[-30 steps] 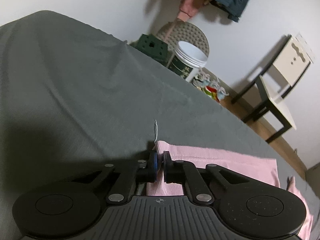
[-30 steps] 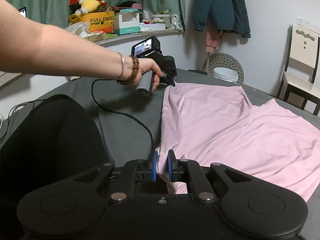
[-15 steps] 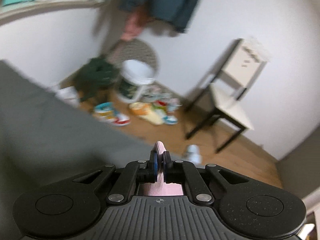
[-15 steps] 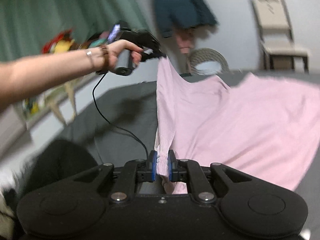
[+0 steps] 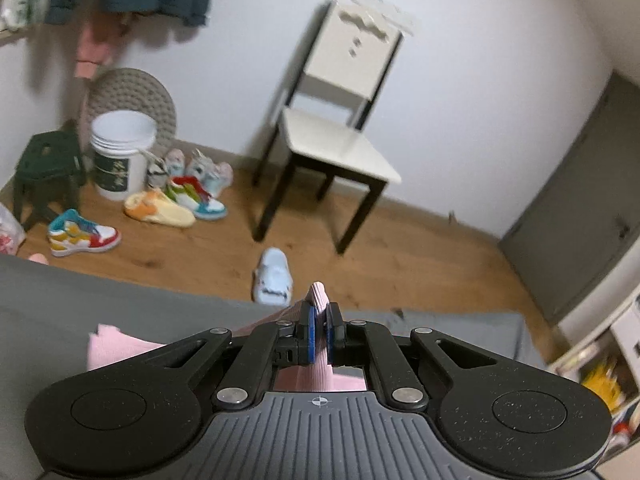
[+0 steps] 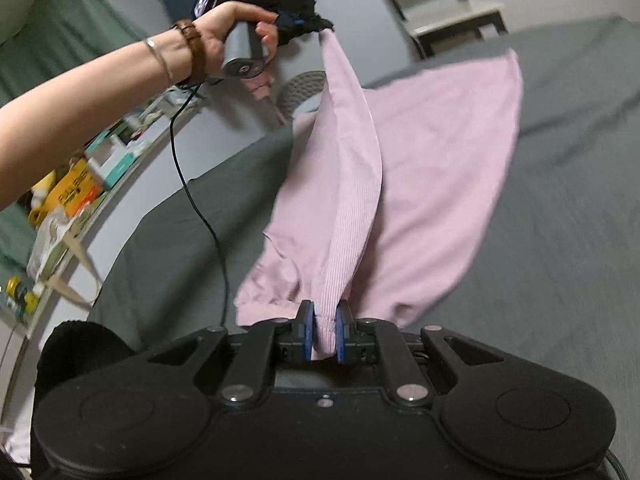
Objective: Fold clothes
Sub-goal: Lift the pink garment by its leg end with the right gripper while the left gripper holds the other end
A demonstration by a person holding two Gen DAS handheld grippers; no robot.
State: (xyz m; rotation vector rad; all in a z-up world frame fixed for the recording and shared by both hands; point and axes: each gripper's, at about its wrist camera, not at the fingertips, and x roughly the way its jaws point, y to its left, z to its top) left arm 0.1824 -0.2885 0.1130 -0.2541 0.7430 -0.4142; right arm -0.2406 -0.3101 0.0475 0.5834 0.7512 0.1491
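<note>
Both claws clenched on shirt [image 6: 420, 184] edge: left claw [image 6: 316, 26] high at 12 o'clock, right claw [image 6: 325, 336] low. Rest drapes on bed [image 6: 560, 240]. Risk: thin pinch slips, hanging fabric bunches, crooked fold.

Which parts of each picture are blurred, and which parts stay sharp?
Left wrist view: the chair and shoes are softly blurred; the left gripper is sharp. Right wrist view: the pink garment smears at its edges and the shelf clutter is blurred; the right gripper is crisp.
</note>
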